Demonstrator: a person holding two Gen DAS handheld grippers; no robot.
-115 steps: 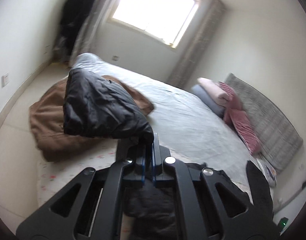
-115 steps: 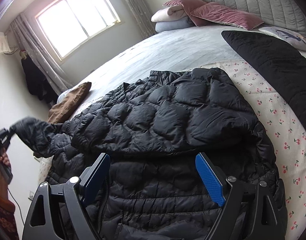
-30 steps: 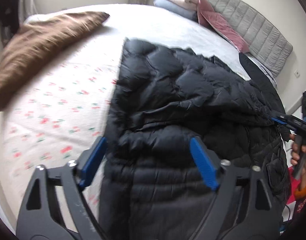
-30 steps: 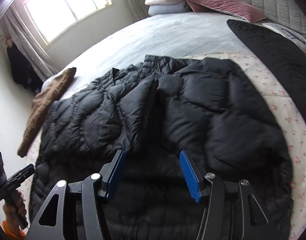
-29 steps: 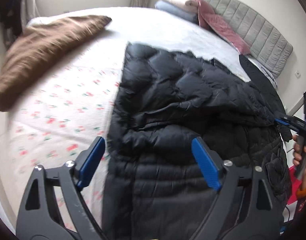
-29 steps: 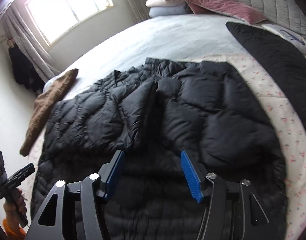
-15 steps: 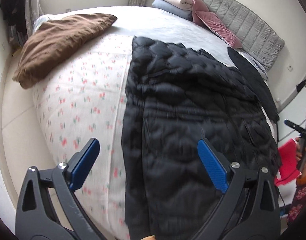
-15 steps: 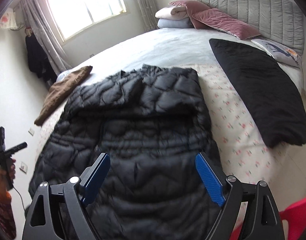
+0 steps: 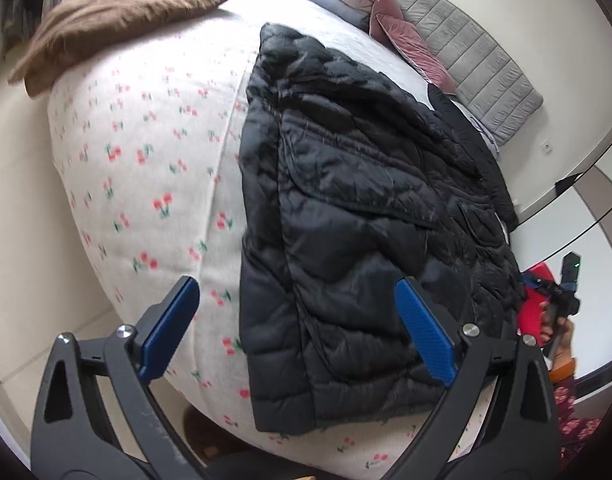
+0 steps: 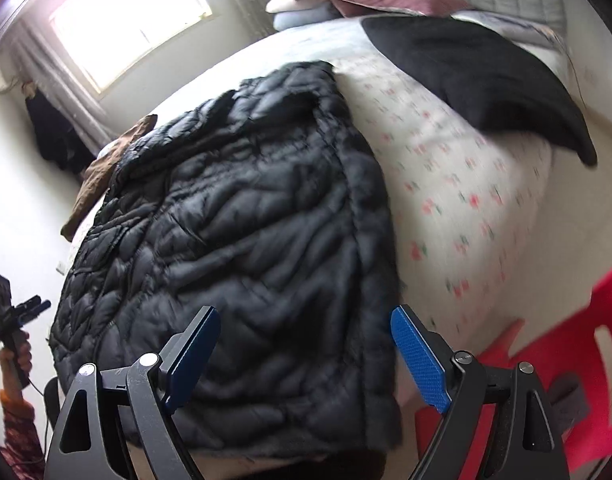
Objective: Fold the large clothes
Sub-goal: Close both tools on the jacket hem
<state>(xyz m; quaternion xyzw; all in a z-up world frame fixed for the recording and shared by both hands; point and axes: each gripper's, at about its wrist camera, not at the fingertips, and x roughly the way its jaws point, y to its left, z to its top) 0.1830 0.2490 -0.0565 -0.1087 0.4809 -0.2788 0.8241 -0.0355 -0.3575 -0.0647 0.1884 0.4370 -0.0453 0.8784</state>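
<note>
both grippers pulled back, fingers spread, from black jacket (image 9: 357, 184)

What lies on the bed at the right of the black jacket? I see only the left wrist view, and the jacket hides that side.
Observer: A black blanket lies there, apart from the black jacket, with bare flowered sheet between them.
Operator: Does the right gripper hold the jacket?
Observer: No. The right gripper is open, facing the jacket's near hem, and nothing is pinched between its pads.
Operator: What is the red thing at my right edge?
Observer: A red plastic chair, standing to the right of the jacket's hem.
</note>
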